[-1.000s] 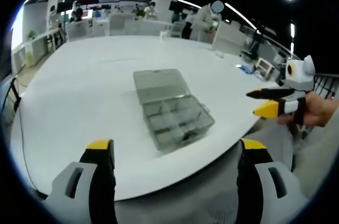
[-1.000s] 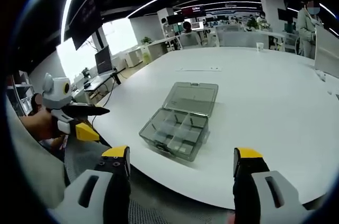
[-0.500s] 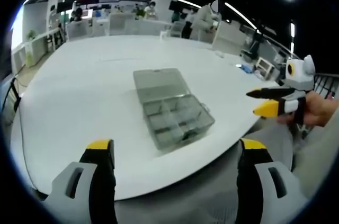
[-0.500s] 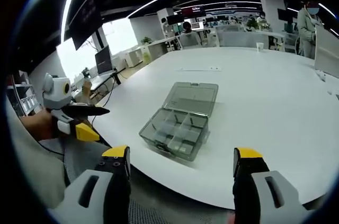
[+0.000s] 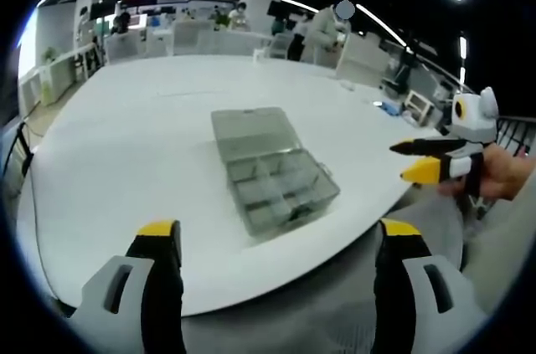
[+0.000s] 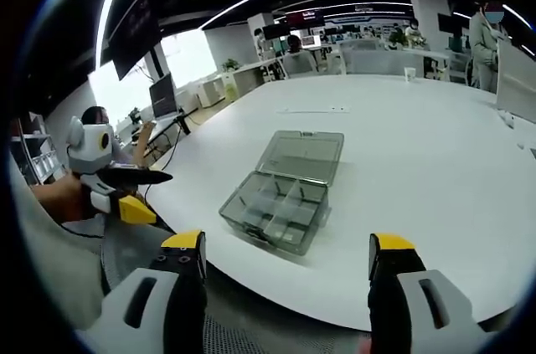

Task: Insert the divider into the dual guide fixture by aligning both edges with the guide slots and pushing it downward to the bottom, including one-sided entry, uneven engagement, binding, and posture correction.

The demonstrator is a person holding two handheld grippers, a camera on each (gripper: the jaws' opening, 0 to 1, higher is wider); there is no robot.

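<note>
Grey organiser box (image 5: 270, 171) near table (image 5: 126, 161) edge; both claws spread.

A white table (image 5: 109, 145) carries an open grey compartment box (image 5: 270, 171)

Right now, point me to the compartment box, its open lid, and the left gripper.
compartment box (image 6: 272, 216), right gripper view, on the divided tray.
open lid (image 6: 303, 156), right gripper view, middle of the flat clear panel.
left gripper (image 5: 278, 241), left gripper view, midway between its yellow fingertips.
</note>
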